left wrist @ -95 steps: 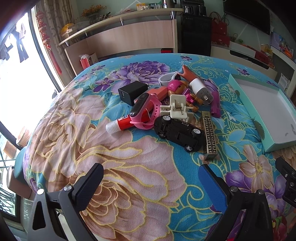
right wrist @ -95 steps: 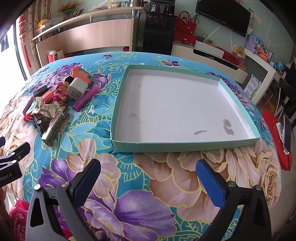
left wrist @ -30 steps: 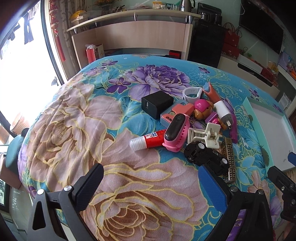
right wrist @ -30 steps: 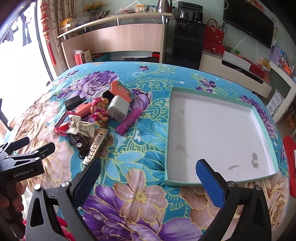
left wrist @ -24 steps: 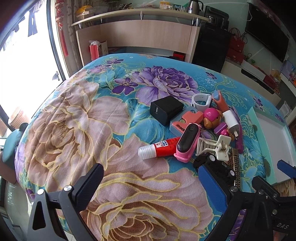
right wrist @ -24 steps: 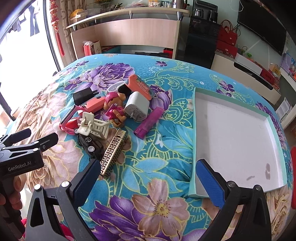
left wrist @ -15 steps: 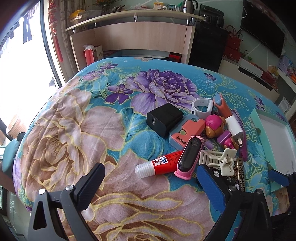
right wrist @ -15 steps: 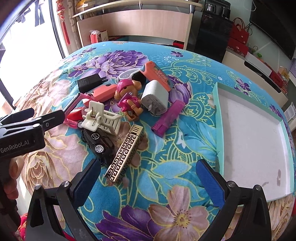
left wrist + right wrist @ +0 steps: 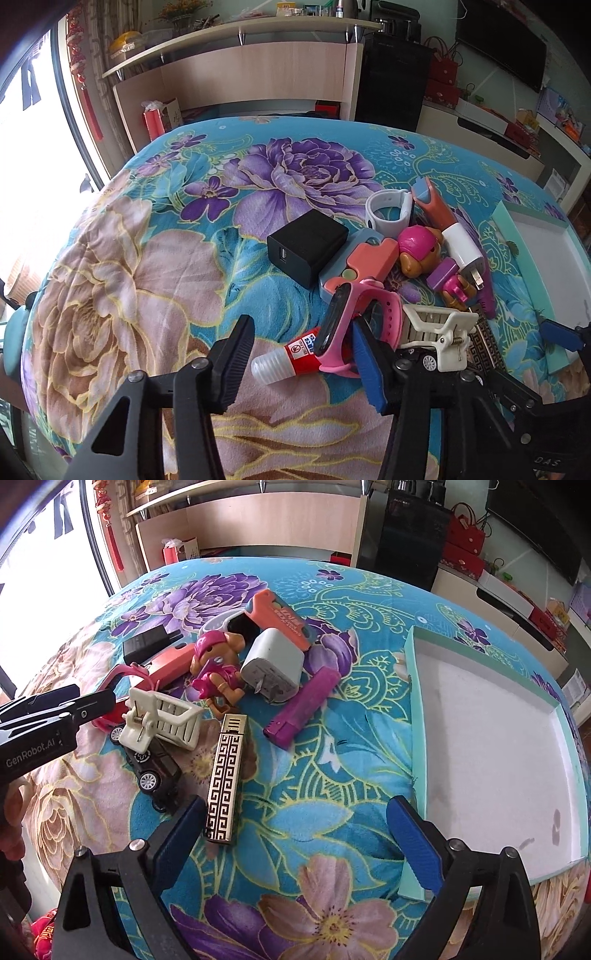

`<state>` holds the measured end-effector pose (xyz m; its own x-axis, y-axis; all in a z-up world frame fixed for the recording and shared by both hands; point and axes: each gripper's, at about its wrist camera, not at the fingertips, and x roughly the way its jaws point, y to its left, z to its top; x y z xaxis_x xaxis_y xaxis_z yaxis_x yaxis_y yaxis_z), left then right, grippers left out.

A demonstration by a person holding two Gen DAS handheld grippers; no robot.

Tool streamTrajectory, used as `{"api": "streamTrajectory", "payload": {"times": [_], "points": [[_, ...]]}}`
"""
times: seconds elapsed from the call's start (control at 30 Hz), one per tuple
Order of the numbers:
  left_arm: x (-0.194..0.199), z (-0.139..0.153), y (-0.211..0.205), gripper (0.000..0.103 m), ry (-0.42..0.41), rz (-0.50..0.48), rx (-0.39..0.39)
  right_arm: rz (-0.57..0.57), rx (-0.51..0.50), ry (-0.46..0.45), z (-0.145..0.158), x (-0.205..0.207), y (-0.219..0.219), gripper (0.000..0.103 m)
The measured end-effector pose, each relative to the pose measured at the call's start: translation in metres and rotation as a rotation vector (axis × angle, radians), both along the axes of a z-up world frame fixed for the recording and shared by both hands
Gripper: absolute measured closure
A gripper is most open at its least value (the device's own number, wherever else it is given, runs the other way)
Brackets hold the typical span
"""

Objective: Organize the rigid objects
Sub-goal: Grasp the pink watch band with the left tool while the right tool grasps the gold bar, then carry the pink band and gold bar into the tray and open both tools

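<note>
A pile of small objects lies on the flowered bedspread. My left gripper [image 9: 301, 363] is open, its jaws either side of the red glue tube [image 9: 291, 356] and the pink wristband [image 9: 341, 332], not closed on them. It also shows in the right wrist view [image 9: 94, 703]. My right gripper [image 9: 295, 830] is open and empty, just in front of the gold patterned lighter [image 9: 225, 779]. Near it lie a black toy car [image 9: 155, 768], a white toy cart [image 9: 162, 720], a purple lighter [image 9: 301, 710] and a white charger [image 9: 273, 664].
A shallow teal tray [image 9: 415, 709] with a white floor sits to the right, empty. A black charger [image 9: 306, 247], a pink toy dog [image 9: 421, 247], a white band [image 9: 388, 212] and an orange device [image 9: 282, 620] lie in the pile. The bed edge falls away at left.
Both grippers have moved in toward the pile. The left jaws have narrowed and now straddle the glue tube and wristband. The right gripper has come up to the gold lighter.
</note>
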<state>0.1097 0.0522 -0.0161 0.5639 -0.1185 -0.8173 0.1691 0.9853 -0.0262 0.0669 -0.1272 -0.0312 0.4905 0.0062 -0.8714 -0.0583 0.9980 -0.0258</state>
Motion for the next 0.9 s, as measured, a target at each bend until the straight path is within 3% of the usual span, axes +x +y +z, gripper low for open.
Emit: {"api": "streamTrajectory", "payload": {"times": [0.27, 0.37, 0.53, 0.63, 0.67, 0.7, 0.9], "points": [[0.006, -0.001, -0.011, 0.073, -0.007, -0.056, -0.009, 0.013, 0.022, -0.001, -0.007, 0.016, 0.012, 0.038], [0.007, -0.002, -0.013, 0.075, -0.009, -0.059, -0.002, 0.010, 0.041, -0.005, -0.008, 0.020, 0.015, 0.051], [0.010, -0.005, -0.013, 0.075, 0.000, -0.049, -0.006, -0.018, 0.083, -0.019, -0.009, 0.022, 0.011, 0.061], [0.010, -0.005, -0.011, 0.076, 0.005, -0.033, -0.022, -0.031, 0.117, -0.028, -0.008, 0.020, 0.005, 0.078], [0.010, -0.005, -0.011, 0.084, 0.006, -0.028, -0.026, -0.038, 0.128, -0.029, -0.007, 0.019, 0.002, 0.084], [0.009, -0.005, -0.011, 0.089, 0.006, -0.024, -0.026, -0.044, 0.141, -0.031, -0.007, 0.019, 0.000, 0.085], [0.005, -0.001, -0.004, 0.090, -0.004, 0.017, -0.048, -0.057, 0.198, -0.051, 0.000, 0.015, -0.013, 0.088]]}}
